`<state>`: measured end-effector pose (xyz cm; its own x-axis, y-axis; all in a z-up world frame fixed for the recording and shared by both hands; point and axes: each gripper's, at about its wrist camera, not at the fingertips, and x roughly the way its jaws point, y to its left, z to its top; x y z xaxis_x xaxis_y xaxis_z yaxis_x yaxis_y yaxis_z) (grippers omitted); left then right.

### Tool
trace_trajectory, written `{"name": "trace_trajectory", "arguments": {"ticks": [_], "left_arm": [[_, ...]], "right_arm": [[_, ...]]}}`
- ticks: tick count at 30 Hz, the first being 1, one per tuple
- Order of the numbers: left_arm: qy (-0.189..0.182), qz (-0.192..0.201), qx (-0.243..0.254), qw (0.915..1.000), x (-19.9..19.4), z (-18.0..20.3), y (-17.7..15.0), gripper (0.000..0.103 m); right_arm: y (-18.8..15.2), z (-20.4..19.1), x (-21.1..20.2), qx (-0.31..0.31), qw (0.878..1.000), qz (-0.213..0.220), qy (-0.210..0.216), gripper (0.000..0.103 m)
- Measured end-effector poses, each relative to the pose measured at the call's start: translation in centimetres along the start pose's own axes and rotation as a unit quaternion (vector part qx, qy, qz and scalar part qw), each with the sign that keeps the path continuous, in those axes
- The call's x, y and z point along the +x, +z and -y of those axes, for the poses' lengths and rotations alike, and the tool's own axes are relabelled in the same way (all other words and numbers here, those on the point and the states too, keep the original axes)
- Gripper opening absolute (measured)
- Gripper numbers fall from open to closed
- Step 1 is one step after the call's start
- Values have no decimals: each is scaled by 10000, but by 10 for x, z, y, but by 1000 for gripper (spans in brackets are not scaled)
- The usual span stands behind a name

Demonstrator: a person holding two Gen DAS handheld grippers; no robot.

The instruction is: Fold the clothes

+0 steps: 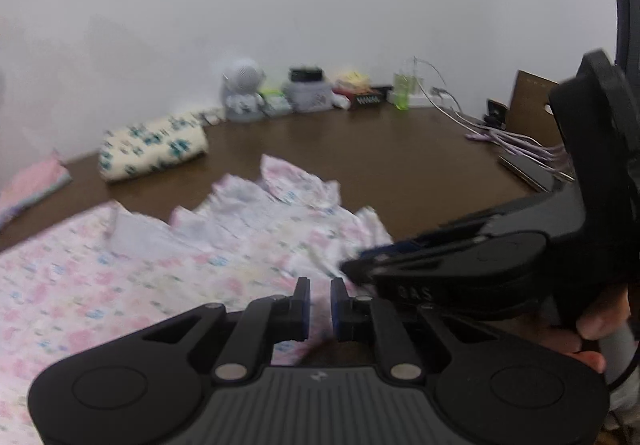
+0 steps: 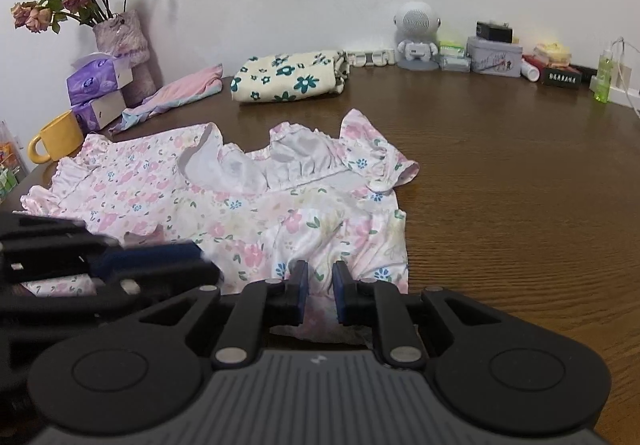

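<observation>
A pink floral dress (image 2: 240,197) lies spread on the brown table (image 2: 520,185), neckline toward the wall and its right part folded over. My right gripper (image 2: 321,287) is shut on the near hem, with fabric pinched between its blue pads. In the left wrist view the dress (image 1: 120,285) looks blurred. My left gripper (image 1: 320,299) is shut on the same near edge, with cloth in its narrow gap. The two grippers sit side by side. The right gripper (image 1: 352,269) comes in from the right, and the left gripper (image 2: 204,261) from the left.
A folded cream floral cloth (image 2: 288,77) and a pink garment (image 2: 180,89) lie behind the dress. At the left stand a yellow mug (image 2: 56,137), tissue packs (image 2: 96,81) and a vase of dried roses (image 2: 124,45). A speaker figure (image 2: 416,33), tin (image 2: 494,55), green bottle (image 2: 604,77) and cables (image 1: 512,141) line the wall.
</observation>
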<state>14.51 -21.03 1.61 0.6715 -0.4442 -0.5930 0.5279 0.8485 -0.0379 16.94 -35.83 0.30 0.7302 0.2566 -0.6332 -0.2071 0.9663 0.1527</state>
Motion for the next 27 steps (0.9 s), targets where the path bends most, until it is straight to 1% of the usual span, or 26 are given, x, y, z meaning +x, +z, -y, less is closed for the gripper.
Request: {"name": "trace_trajectory", "arguments": {"ticks": [2, 4, 7, 11, 13, 16, 19, 22, 25, 27], "left_arm": [[-58, -120, -80, 9999, 7, -3, 0, 8], [-34, -234, -147, 9996, 12, -6, -3, 8], [18, -344, -230, 9991, 18, -11, -6, 7], [101, -313, -171, 9993, 17, -10, -8, 8], [140, -294, -140, 9994, 16, -8, -8, 8], [186, -279, -126, 9994, 16, -7, -8, 8], [219, -267, -119, 9993, 16, -6, -9, 8], [250, -259, -132, 9993, 15, -7, -10, 8], [278, -248, -140, 9992, 14, -7, -11, 8], [297, -243, -152, 9991, 13, -8, -12, 9]], "right_arm": [[0, 3, 1, 59, 10000, -3, 67, 13], [0, 9, 0, 208, 9996, 14, 183, 13], [2, 24, -12, 587, 9976, 252, 261, 13], [0, 47, -39, 1059, 9916, 742, -20, 14], [-3, 54, -49, 1210, 9891, 839, -94, 14], [-7, 48, -49, 1036, 9923, 678, -71, 14], [-10, 29, -40, 606, 9969, 489, 55, 14], [-9, 11, -28, 247, 9991, 329, 108, 14], [-8, 4, -18, 107, 9997, 179, 105, 13], [-9, 3, -14, 77, 9999, 136, 7, 13]]}}
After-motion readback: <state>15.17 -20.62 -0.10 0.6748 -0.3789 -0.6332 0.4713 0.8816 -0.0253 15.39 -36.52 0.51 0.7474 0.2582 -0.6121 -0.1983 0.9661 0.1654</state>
